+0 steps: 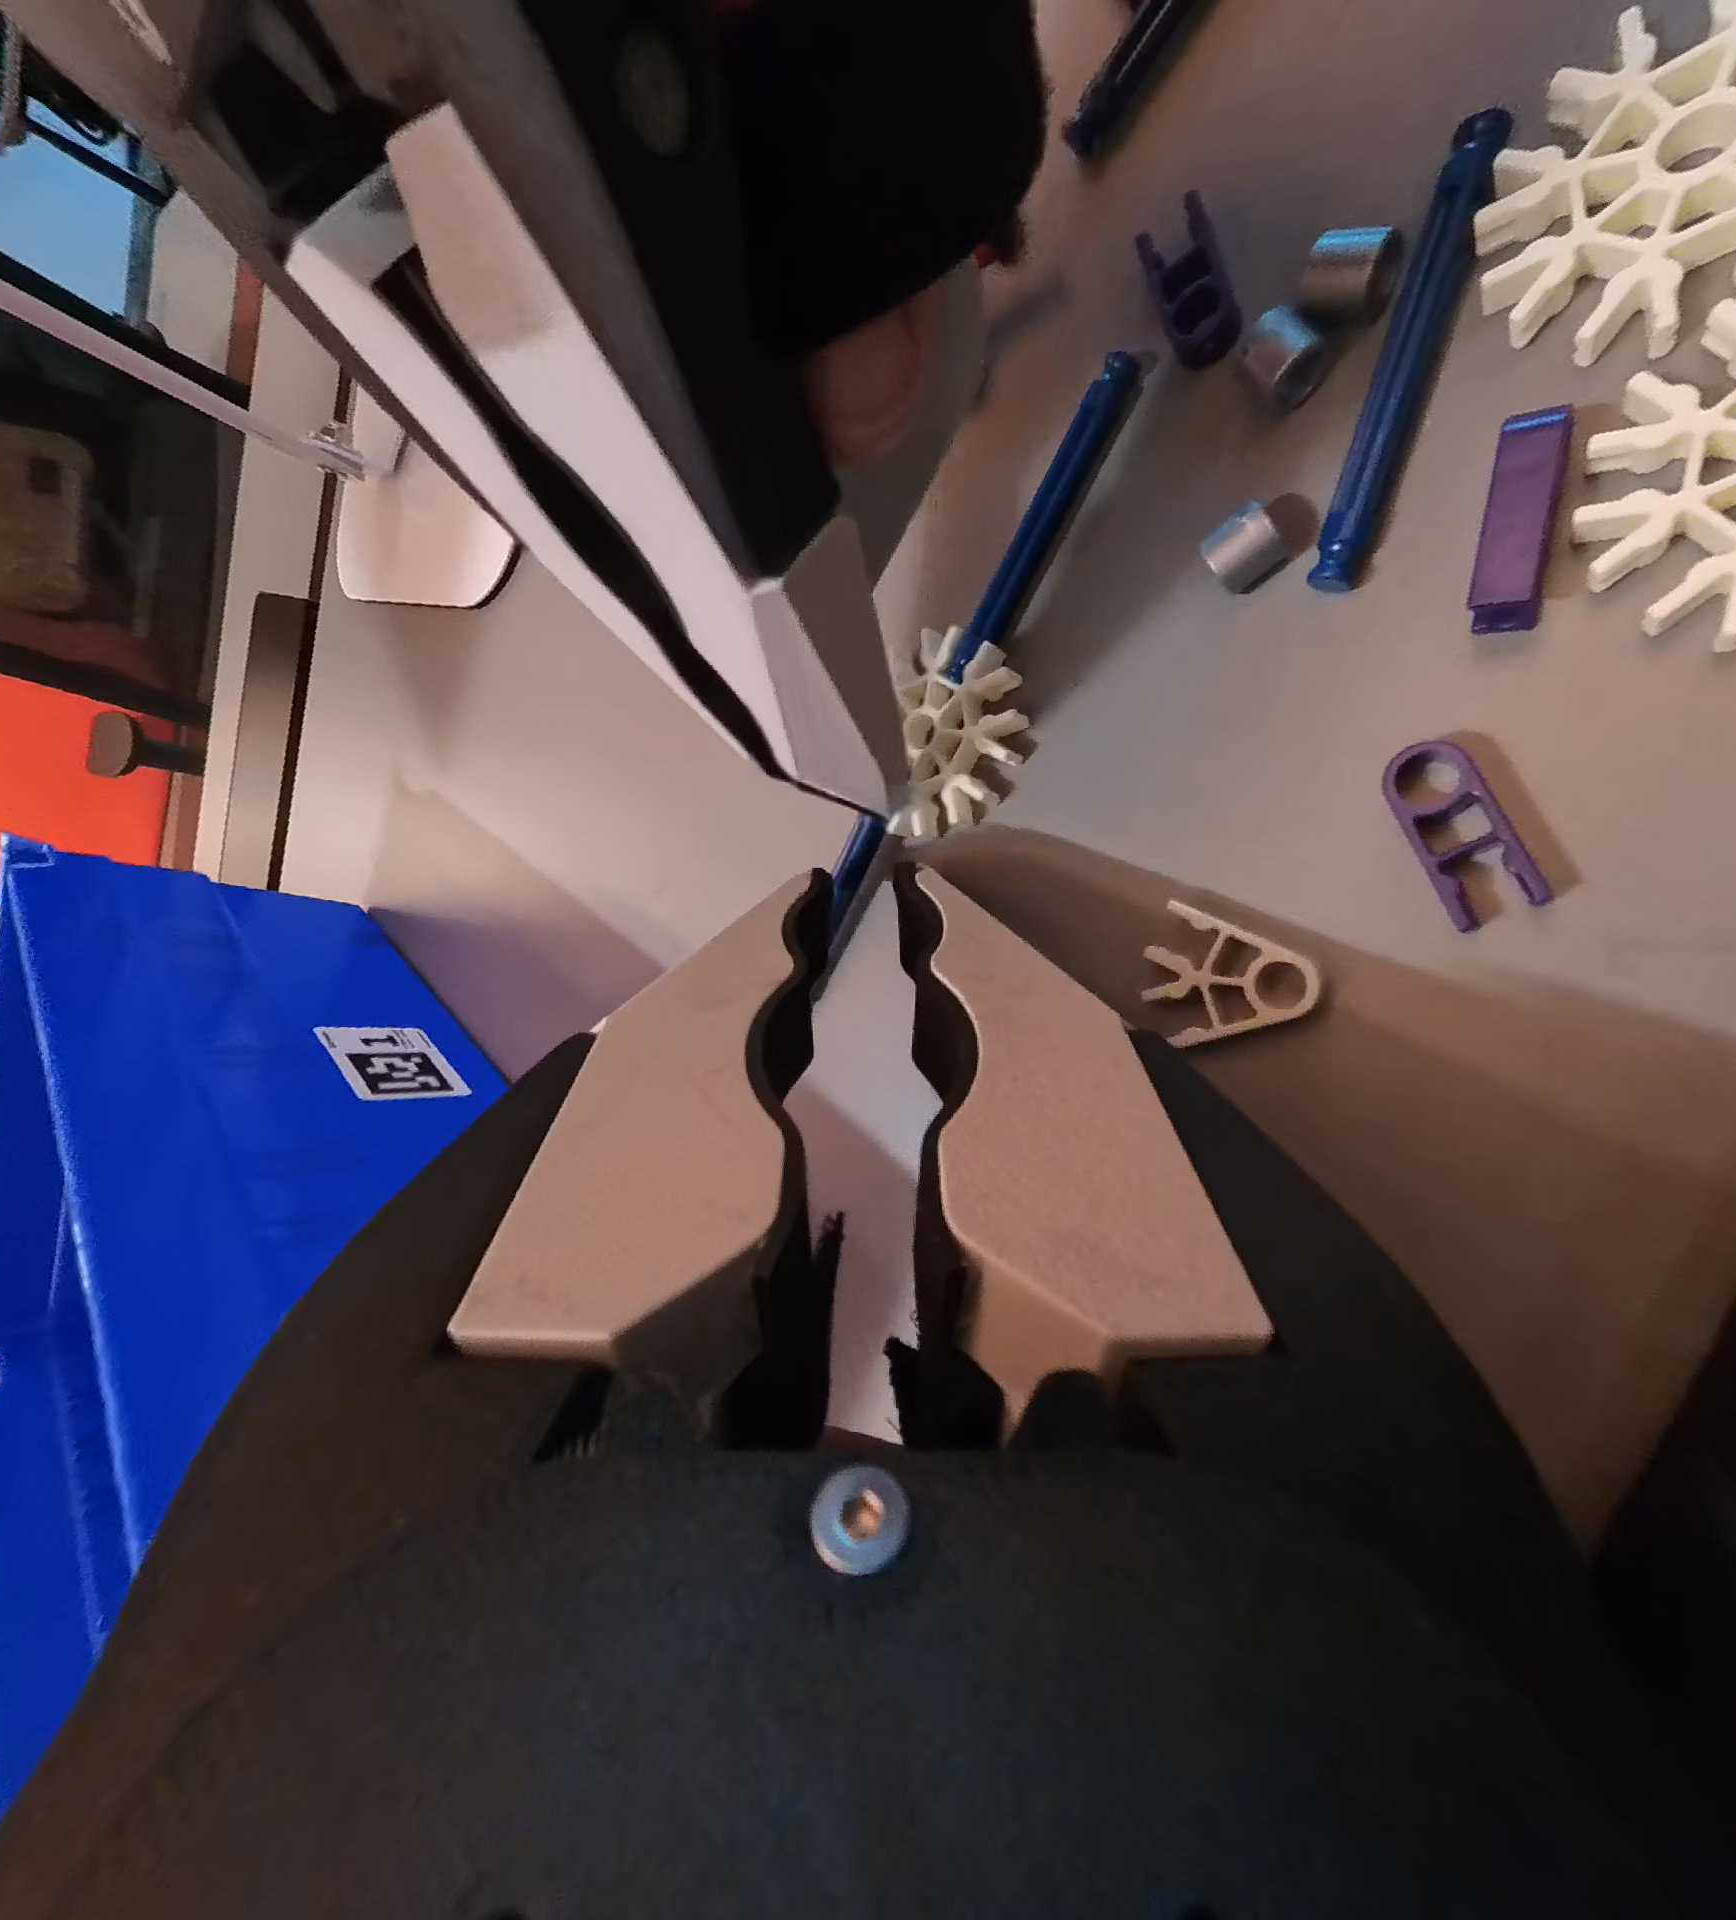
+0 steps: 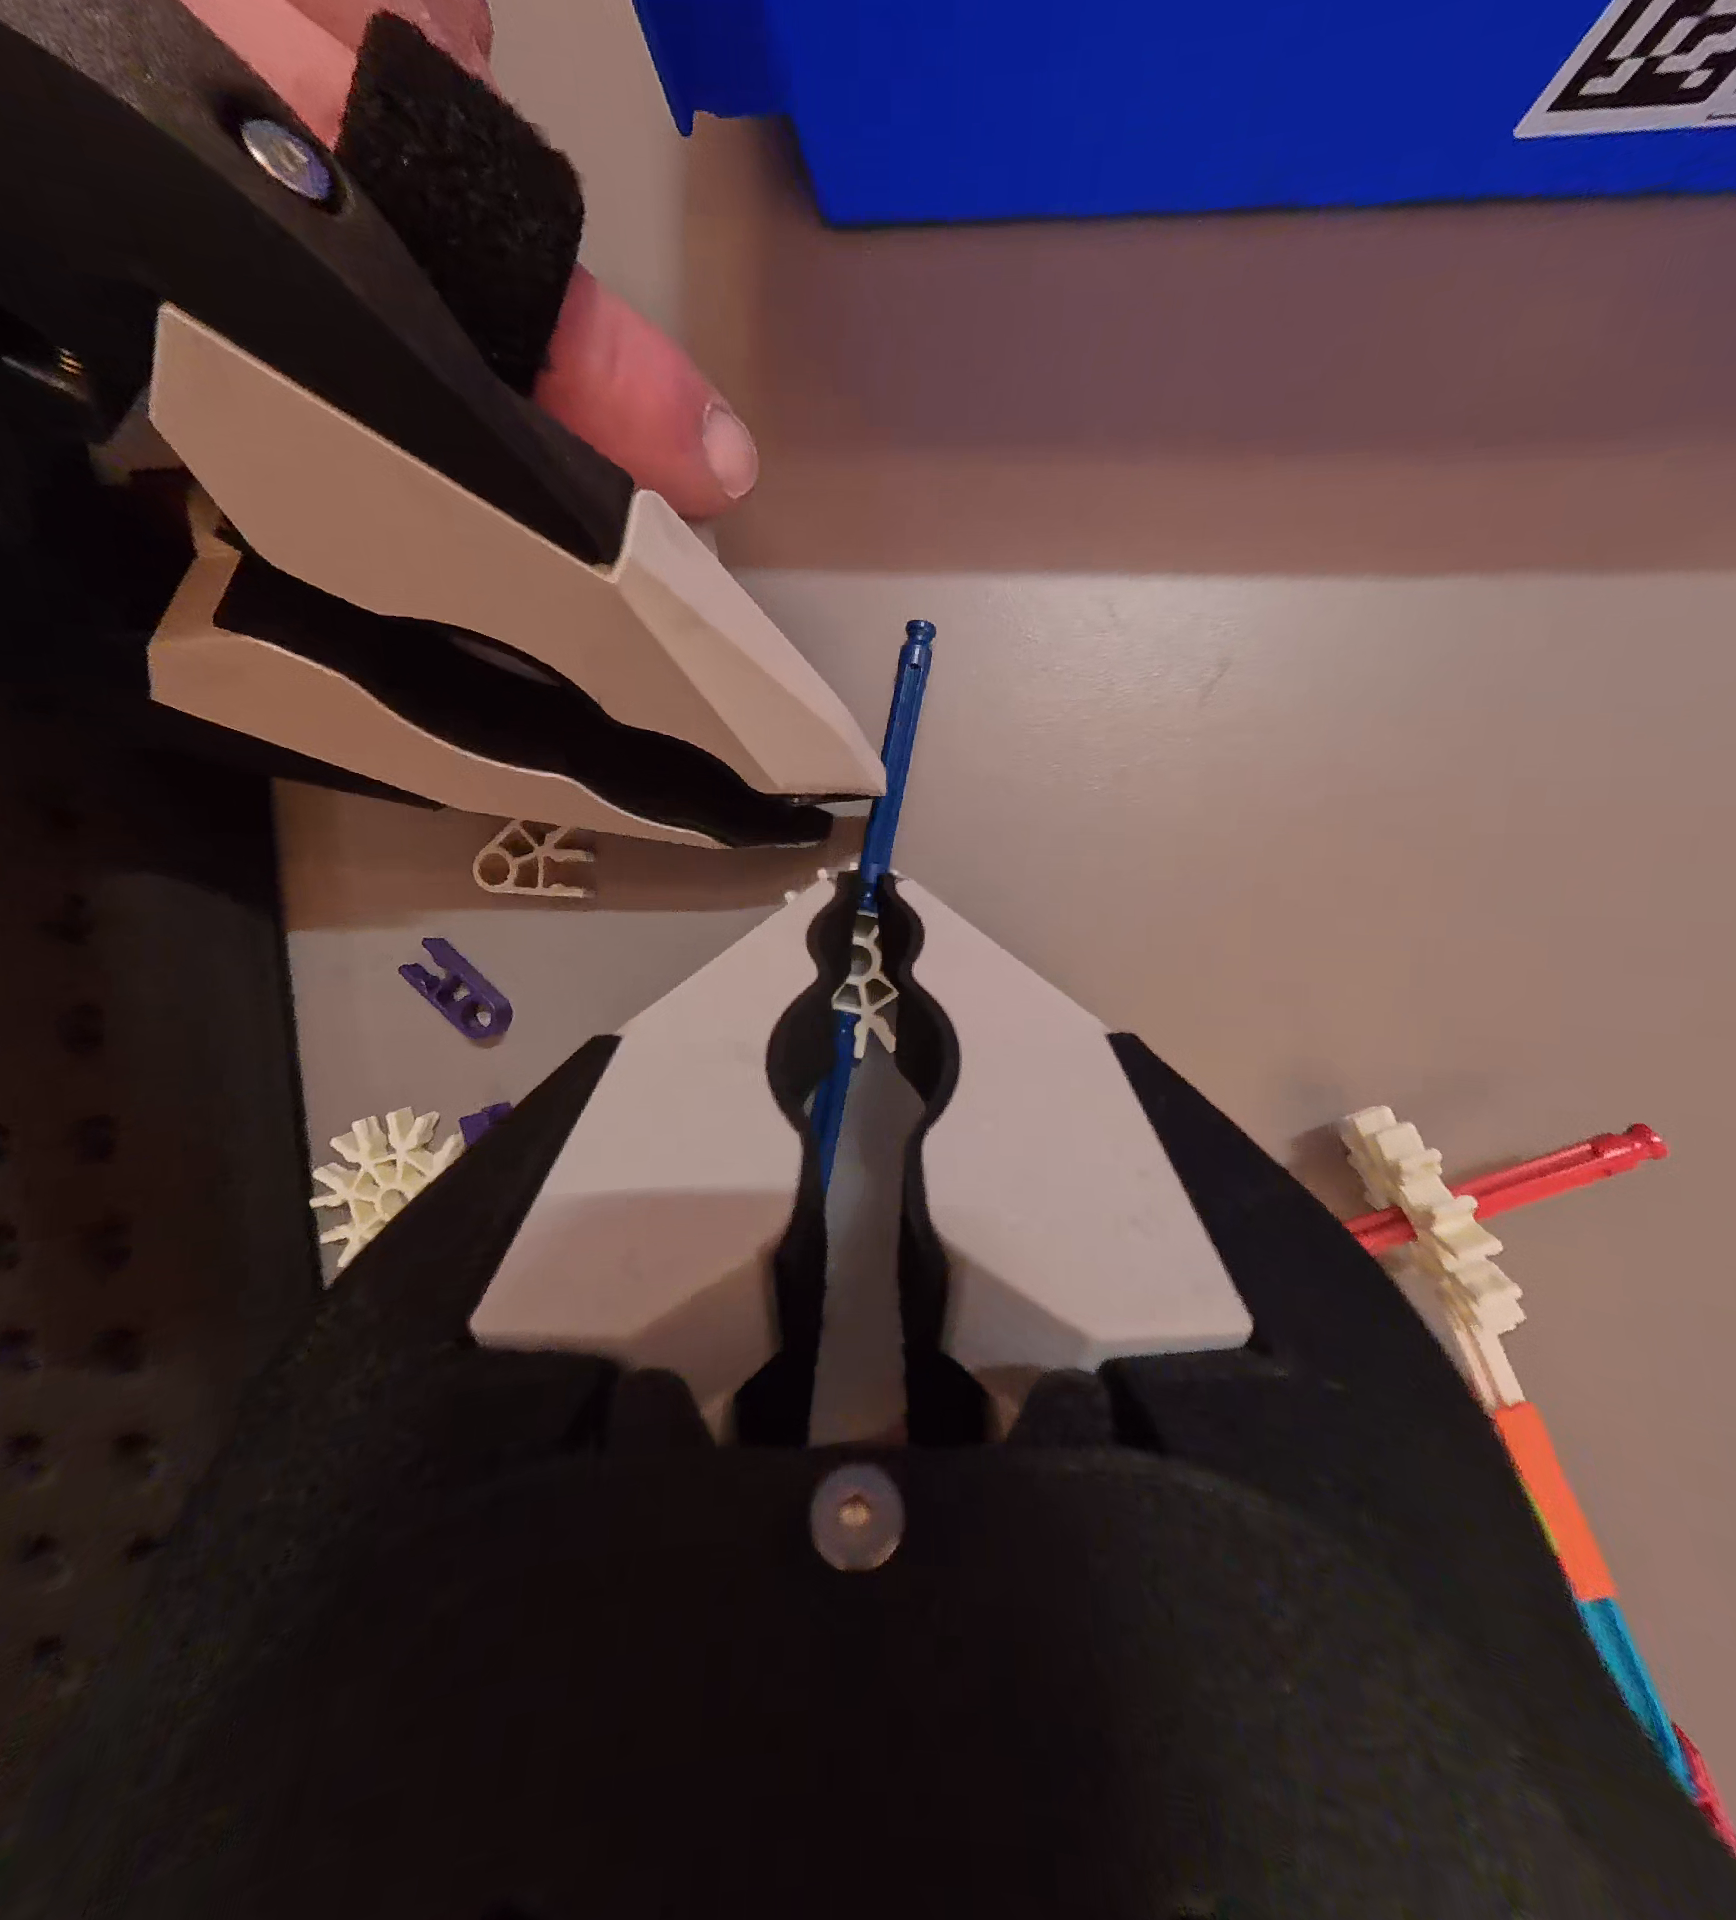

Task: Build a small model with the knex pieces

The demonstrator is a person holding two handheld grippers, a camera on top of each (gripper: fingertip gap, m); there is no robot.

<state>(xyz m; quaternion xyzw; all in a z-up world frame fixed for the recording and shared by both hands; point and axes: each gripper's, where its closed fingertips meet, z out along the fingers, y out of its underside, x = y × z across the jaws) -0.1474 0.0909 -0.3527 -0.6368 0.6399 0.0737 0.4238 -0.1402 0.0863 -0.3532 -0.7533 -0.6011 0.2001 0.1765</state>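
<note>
Our left claw (image 1: 862, 883) pinches one end of a thin blue rod (image 2: 903, 717), its tips nearly together around it. Our right claw (image 2: 862, 904) comes from the other side and squeezes a small cream snowflake piece (image 1: 959, 743) that the rod runs through. The two claws meet tip to tip, so each one keeps its own part steady. Off to the side of the left claw, on the table (image 1: 1207, 727), lie a purple clip (image 1: 1466, 847), a cream wedge piece (image 1: 1233, 977) and little silver tubes (image 1: 1253, 542). A blue bin (image 2: 1155, 104) stands beyond the right claw.
</note>
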